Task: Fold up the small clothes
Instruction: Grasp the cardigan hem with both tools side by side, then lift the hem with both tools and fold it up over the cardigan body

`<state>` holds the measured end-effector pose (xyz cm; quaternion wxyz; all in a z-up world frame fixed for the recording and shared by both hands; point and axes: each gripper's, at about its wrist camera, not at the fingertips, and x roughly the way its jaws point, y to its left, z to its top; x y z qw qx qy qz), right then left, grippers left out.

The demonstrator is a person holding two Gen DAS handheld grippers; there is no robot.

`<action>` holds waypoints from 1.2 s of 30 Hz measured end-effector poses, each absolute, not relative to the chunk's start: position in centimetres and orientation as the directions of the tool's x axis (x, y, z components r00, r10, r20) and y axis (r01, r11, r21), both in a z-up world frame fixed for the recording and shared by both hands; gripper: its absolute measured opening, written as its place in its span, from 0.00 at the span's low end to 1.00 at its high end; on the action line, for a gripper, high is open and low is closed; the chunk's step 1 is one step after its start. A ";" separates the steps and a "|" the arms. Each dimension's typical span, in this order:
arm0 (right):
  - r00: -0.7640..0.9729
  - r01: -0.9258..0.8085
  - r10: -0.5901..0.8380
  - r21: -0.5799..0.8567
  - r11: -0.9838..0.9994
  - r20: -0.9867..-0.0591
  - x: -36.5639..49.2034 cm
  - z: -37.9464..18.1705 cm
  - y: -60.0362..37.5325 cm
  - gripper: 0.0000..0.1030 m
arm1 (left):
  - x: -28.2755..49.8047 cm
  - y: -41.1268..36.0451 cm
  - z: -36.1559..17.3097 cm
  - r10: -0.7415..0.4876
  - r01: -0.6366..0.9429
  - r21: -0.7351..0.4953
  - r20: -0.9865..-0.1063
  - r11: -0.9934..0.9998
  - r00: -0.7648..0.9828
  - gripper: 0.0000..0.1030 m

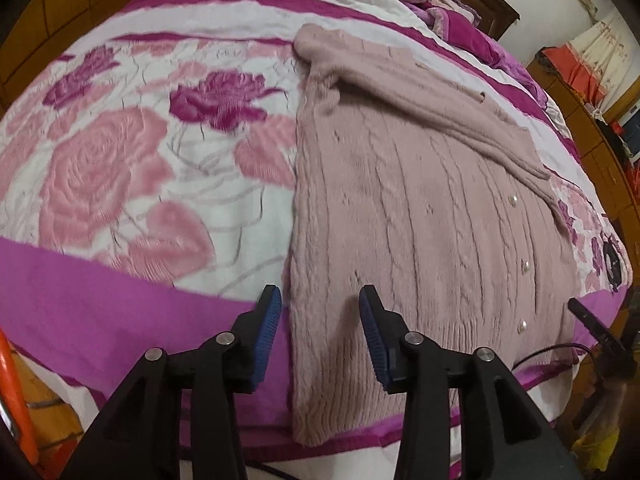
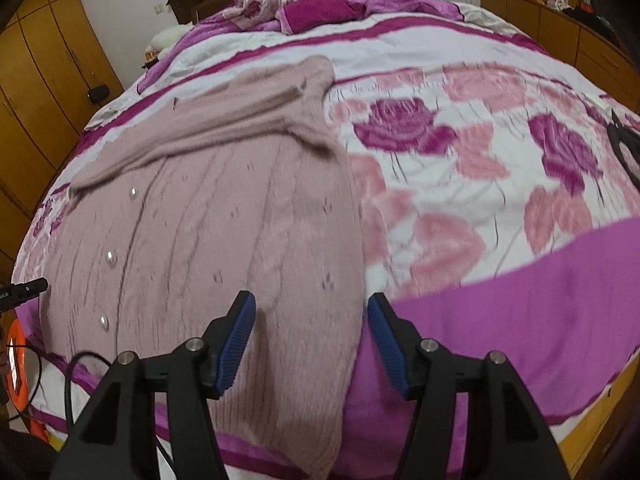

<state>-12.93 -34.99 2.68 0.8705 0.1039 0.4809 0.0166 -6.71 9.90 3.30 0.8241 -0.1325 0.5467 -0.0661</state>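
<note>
Knitwear is laid out on the bed (image 1: 100, 300): a pale pink cable-knit cardigan (image 1: 420, 208) with pearl buttons lies flat near the foot edge, one sleeve (image 1: 404, 92) folded across its chest. Both the left tool (image 1: 320, 312) and the right tool (image 2: 311, 316) are held wide open and empty above the hem corners. A fold seems about to be started, and the hem would need to be pinched at both corners.
</note>
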 end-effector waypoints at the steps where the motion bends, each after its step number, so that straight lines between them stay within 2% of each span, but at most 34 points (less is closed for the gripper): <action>1: 0.529 0.072 0.133 0.201 0.977 -0.838 -13.2 2.4 -35.0 0.60 | -6.8 9.9 3.1 -0.263 -0.034 -0.299 -0.883 0.954 0.388 0.19; 9: 0.507 0.046 0.172 0.225 0.973 -0.845 -13.8 1.1 -34.3 0.63 | -7.7 8.8 2.5 -0.308 0.001 -0.330 -0.880 0.944 0.360 0.27; 18: 0.513 -0.011 0.246 0.280 0.960 -0.822 -14.4 1.1 -33.3 0.65 | -8.2 7.2 2.2 -0.314 0.036 -0.321 -0.889 0.946 0.334 0.27; 24: 0.499 -0.008 0.250 0.284 0.959 -0.830 -14.0 0.3 -33.4 0.65 | -8.8 7.4 2.4 -0.275 0.018 -0.288 -0.893 0.958 0.356 0.27; 28: 0.498 -0.023 0.255 0.282 0.959 -0.829 -14.0 0.0 -33.3 0.65 | -8.6 7.7 1.8 -0.296 0.007 -0.313 -0.890 0.950 0.346 0.27; 32: 0.507 -0.030 0.268 0.294 0.955 -0.819 -14.1 -0.4 -33.4 0.67 | -8.5 7.1 1.4 -0.334 0.022 -0.349 -0.874 0.937 0.352 0.37; 36: 0.509 -0.051 0.303 0.323 0.945 -0.806 -13.9 -1.0 -33.7 0.74 | -8.5 6.8 1.2 -0.325 0.031 -0.337 -0.872 0.941 0.365 0.38</action>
